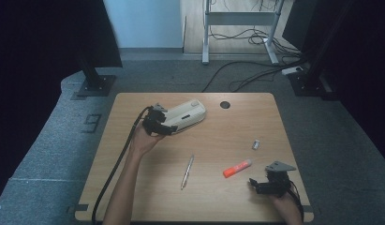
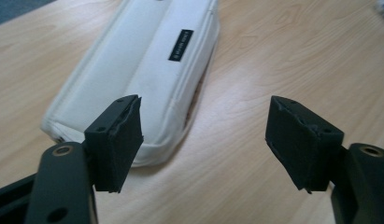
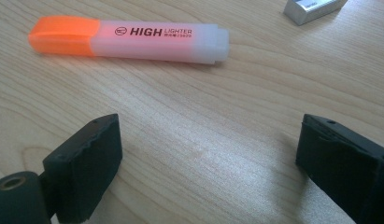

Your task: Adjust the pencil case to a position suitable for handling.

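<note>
A white zipped pencil case [image 1: 185, 116] lies at the table's back left. My left gripper [image 1: 169, 127] hovers at its near end. In the left gripper view the case [image 2: 147, 60] stretches away ahead, and the gripper [image 2: 203, 140] is open with only bare wood between the jaws; the left jaw stands just over the case's near corner. An orange highlighter [image 1: 237, 168] lies at the front right. My right gripper [image 1: 254, 183] sits open just in front of it, and in the right gripper view the highlighter [image 3: 129, 37] lies crosswise beyond the open gripper [image 3: 208, 154].
A silver pen [image 1: 187, 171] lies in the middle of the wooden table [image 1: 227, 136]. A small silver metal piece [image 1: 256, 144] rests behind the highlighter, seen also as the metal piece [image 3: 313, 8] at top right. A round cable hole [image 1: 225, 104] is near the back edge.
</note>
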### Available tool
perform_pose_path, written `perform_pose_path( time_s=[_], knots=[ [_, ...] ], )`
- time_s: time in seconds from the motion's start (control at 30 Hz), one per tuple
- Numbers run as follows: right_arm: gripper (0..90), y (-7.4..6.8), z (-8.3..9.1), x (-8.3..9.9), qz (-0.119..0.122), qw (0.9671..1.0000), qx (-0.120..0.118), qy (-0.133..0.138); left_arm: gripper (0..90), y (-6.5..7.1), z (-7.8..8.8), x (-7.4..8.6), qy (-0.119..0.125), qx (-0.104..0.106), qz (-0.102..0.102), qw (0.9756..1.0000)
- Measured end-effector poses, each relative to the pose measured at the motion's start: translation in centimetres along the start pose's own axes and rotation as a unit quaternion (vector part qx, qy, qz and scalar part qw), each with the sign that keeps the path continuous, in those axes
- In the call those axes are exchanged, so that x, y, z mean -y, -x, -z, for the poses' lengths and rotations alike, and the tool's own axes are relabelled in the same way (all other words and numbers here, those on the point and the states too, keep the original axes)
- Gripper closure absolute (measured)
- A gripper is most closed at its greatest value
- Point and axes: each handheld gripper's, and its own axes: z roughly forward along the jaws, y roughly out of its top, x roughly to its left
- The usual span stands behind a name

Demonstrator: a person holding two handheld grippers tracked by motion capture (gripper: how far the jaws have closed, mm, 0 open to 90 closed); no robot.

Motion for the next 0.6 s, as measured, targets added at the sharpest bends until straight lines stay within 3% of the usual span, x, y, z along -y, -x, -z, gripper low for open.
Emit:
perform_pose_path(
  time_s=[0.3, 0.43, 0.6],
  knots=[
    [6.8, 0.0, 0.0, 0.0, 0.002, 1.0, -0.001, 0.0, 32.9, -1.0, -2.2, -1.5, -0.006, 0.011, 0.005, 0.9999],
    [7.1, 0.0, 0.0, 0.0, 0.003, 1.0, -0.002, 0.0, 41.0, -1.3, -3.4, -1.6, -0.002, 0.005, 0.009, 0.9999],
    [7.3, 0.0, 0.0, 0.0, 0.003, 1.0, -0.003, 0.001, 41.4, -2.2, -4.9, -1.4, -0.015, 0.007, 0.021, 0.9996]
  ],
)
